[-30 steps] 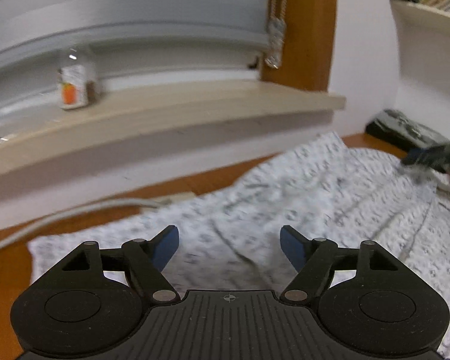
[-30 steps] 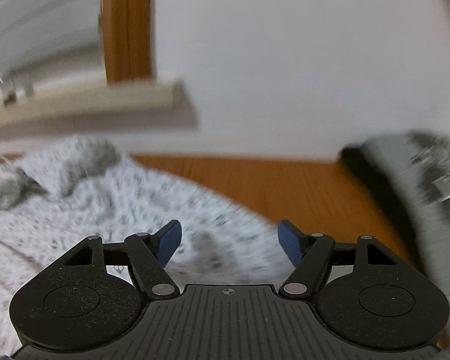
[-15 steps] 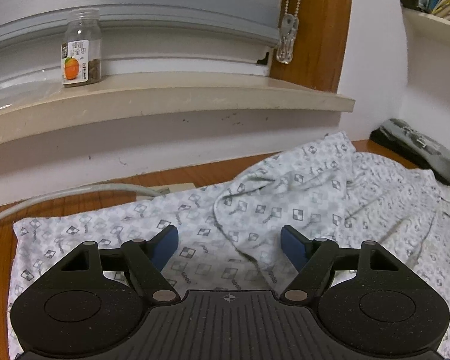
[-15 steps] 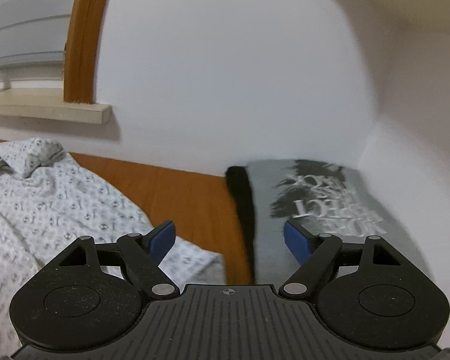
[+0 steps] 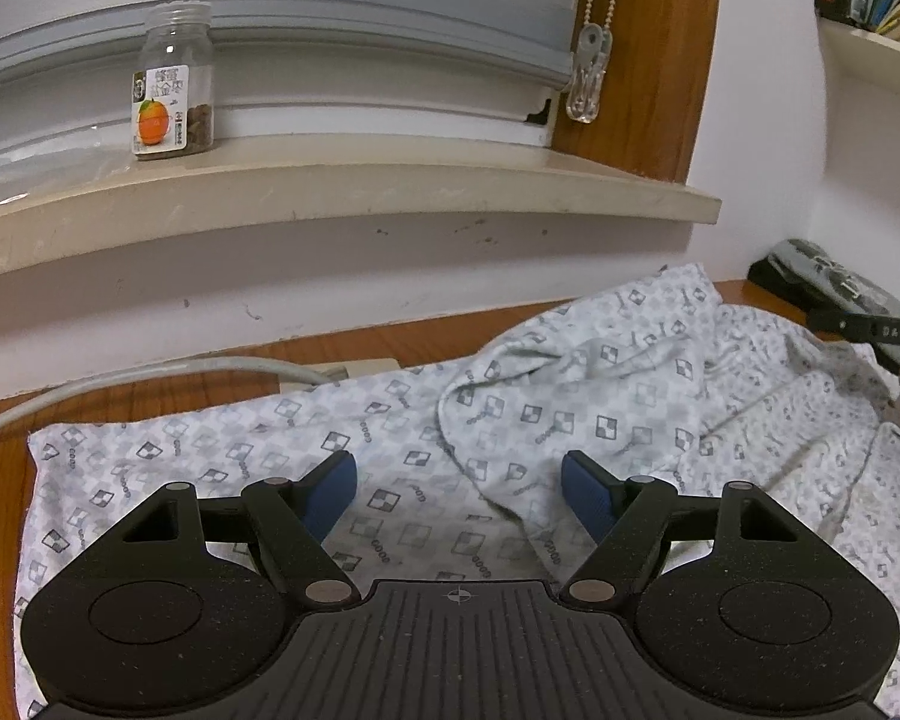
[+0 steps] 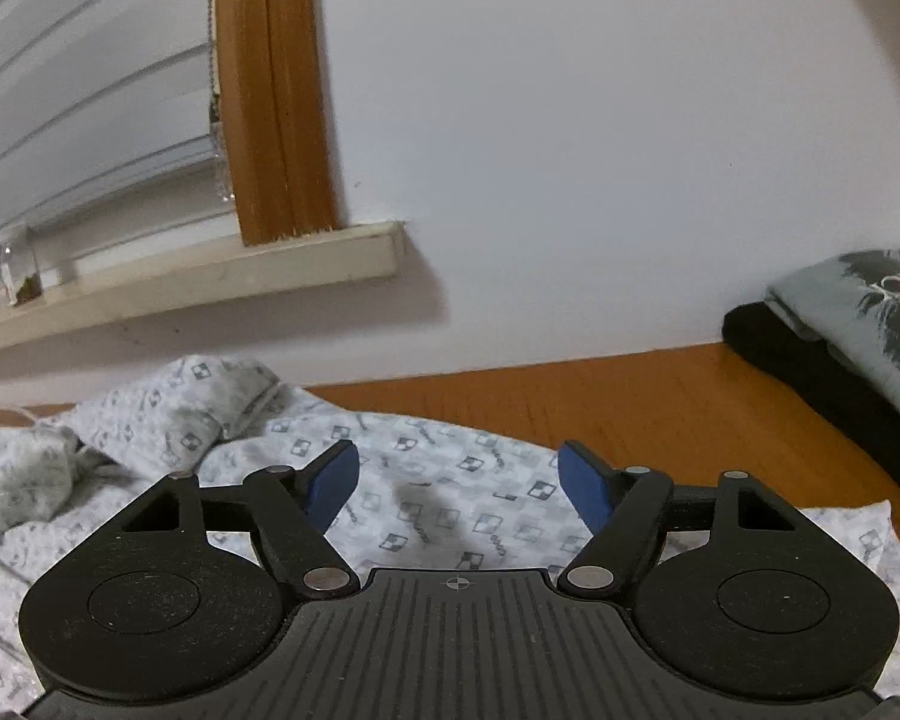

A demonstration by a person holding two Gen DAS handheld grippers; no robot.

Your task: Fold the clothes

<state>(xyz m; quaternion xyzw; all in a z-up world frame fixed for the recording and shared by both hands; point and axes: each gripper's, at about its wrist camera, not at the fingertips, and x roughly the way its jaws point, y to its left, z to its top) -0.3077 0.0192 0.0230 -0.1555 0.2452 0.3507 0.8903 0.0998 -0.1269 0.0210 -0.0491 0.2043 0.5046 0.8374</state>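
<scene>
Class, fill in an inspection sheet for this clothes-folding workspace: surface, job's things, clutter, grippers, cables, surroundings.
Surface: wooden table, partly bare.
Job's things: patterned garment spread out, rumpled; folded grey printed shirt on a black garment at the far right.
Clutter: nothing seen on the table.
Grippers: left gripper open above the patterned garment; right gripper closing, nothing gripped.
Cables: grey cable runs behind the patterned garment.
Surroundings: windowsill with jar, blinds, blind cord, bookshelf.

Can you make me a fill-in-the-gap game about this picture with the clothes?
1. The jar on the windowsill has a picture of an ____ on its label.
2. The patterned garment lies on a ____ table.
3. The grey folded shirt lies on top of a ____ one.

Missing words: orange; wooden; black
</scene>
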